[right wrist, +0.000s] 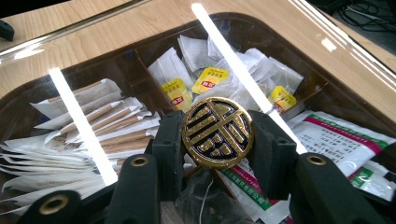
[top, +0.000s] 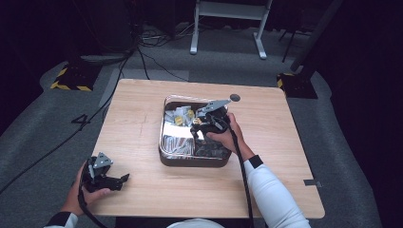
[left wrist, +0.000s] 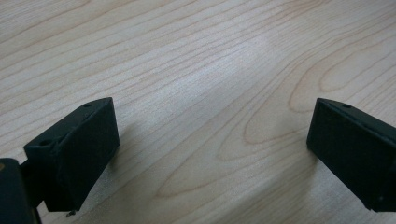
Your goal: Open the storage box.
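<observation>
Item one: a dark brown, round-cornered box (top: 166,159) with a clear glass lid (right wrist: 93,51), standing at the middle of a pale wooden table (top: 142,104). Through the lid, divided compartments show. One holds white paper sachets with brown stripes (right wrist: 100,123), another white tea bags with yellow tags (right wrist: 210,79), a third white packets printed in green and red (right wrist: 336,135).

Item two: a round black-and-gold knob (right wrist: 217,132) with a raised gold pattern, set on the glass lid near its middle. In the right gripper view it sits squarely between the two black jaws, their pads pressed against its left and right edges.

Item three: the right gripper (top: 205,124), black with a grey three-cornered plate on top, held over the box by the person's right hand (top: 227,135), white sleeve behind it. Jaws part-way closed and clamped on the knob.

Item four: the left gripper (top: 118,181), same make, lying low on the near left corner of the table in the person's left hand (top: 85,192), well apart from the box. In the left gripper view its jaws stand wide apart over bare wood grain, nothing between them.

Item five: grey carpet floor (top: 57,123) round the table, black cables (top: 152,61) trailing across it, and a white metal stand (top: 228,28) beyond.
</observation>
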Available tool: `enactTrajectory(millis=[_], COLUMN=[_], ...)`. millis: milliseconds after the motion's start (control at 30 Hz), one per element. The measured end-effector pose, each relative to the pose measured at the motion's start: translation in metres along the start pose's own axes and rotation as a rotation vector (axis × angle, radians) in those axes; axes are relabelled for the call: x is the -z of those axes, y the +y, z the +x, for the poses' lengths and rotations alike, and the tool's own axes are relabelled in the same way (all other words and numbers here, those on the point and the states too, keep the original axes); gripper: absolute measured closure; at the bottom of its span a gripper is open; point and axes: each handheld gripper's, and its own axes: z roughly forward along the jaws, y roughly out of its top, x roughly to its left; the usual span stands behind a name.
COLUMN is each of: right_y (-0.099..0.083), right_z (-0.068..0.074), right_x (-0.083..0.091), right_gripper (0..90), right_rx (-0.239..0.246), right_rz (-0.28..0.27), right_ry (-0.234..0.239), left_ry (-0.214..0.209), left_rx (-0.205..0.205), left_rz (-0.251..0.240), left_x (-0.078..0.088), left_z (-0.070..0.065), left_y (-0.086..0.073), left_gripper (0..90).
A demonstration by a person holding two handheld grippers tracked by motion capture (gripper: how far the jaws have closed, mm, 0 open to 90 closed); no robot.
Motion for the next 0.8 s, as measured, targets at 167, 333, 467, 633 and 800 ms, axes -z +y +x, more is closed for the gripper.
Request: enactTrajectory(millis=[167,333,467,633,800], right_y=[0.004,0.006,0.007,0.005,0.001], right_z=[0.002,0.0,-0.001,-0.006,-0.014], right_x=[0.007,0.012,0.017,0.026,0.037], right_gripper=[58.7,58.7,58.7,58.7,58.7], right_rx=[0.015,0.011,0.007,0.007,-0.005], right_rz=[-0.012,-0.028,-0.036,-0.047,-0.051], right_ry=[-0.012,-0.01,-0.016,-0.025,-0.037], left_ry=[0.0,0.0,0.0,-0.001,-0.001], left_rx=[0.0,0.0,0.0,-0.003,-0.005], left_rz=[0.0,0.0,0.0,-0.002,-0.002], left_x=[0.0,0.0,0.0,0.0,0.0], left_z=[0.0,0.0,0.0,0.0,0.001], left_y=[0.0,0.0,0.0,0.0,-0.001], left_gripper=[2.6,2.6,2.6,2.6,2.7])
